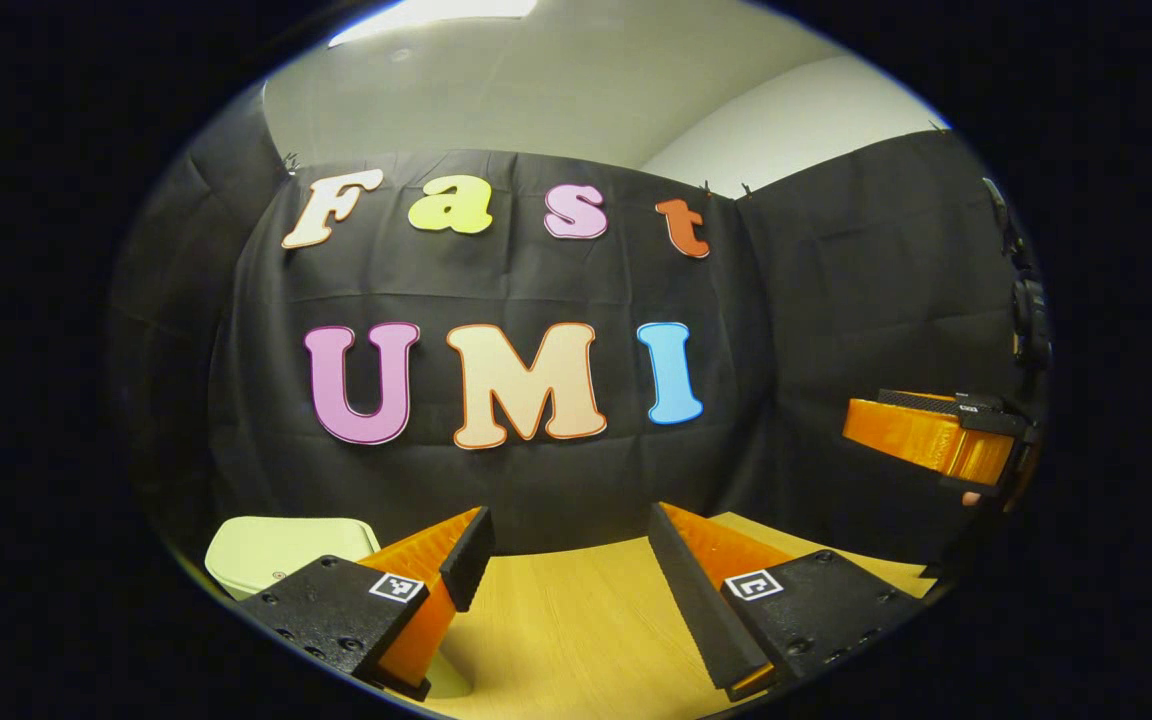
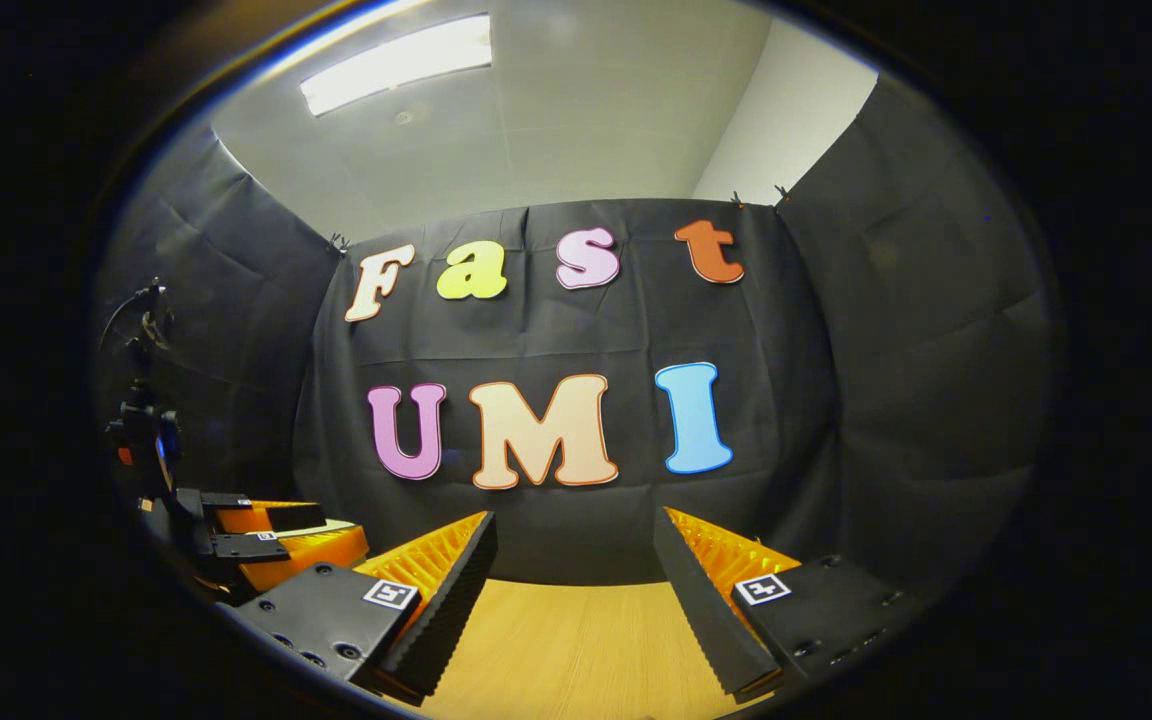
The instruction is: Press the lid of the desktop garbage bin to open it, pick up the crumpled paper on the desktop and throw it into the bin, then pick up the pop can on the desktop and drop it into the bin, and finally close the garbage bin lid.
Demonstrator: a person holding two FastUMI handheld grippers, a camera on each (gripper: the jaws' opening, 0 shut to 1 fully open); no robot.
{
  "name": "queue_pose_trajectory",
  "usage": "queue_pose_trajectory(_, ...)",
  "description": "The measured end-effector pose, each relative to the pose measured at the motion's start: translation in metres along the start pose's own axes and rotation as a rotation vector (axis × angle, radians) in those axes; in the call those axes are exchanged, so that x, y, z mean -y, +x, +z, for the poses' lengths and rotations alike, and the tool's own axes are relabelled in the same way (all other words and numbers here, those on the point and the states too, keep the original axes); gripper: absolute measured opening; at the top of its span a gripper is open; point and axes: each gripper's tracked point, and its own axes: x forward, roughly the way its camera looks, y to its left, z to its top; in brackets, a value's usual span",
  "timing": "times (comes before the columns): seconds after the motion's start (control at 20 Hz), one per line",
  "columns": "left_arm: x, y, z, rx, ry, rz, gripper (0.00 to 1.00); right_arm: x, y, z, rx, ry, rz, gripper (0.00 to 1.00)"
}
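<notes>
In the left gripper view, the left gripper (image 1: pixel 568 560) is being held spread wide over the wooden table (image 1: pixel 576 620), nothing being pinched. The bin (image 1: pixel 281 552), lid down, is being seen low at left, partly behind a finger. The right gripper (image 2: pixel 574 565) is likewise being held spread and empty above the table.

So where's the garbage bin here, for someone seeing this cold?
In the left gripper view, start at the wooden table under the black cloth wall. Go to its near left corner: the garbage bin sits behind the left tool's left finger. It is pale, rounded, lid down, unlike the angular tools.
</notes>
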Motion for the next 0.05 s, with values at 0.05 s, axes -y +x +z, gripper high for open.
queue_pose_trajectory(0.05,0.0007,-0.0001,0.0002,0.001,-0.008,-0.001,0.92,-0.0013,0.0006,-0.0004,0.0,0.001,0.001,0.98)
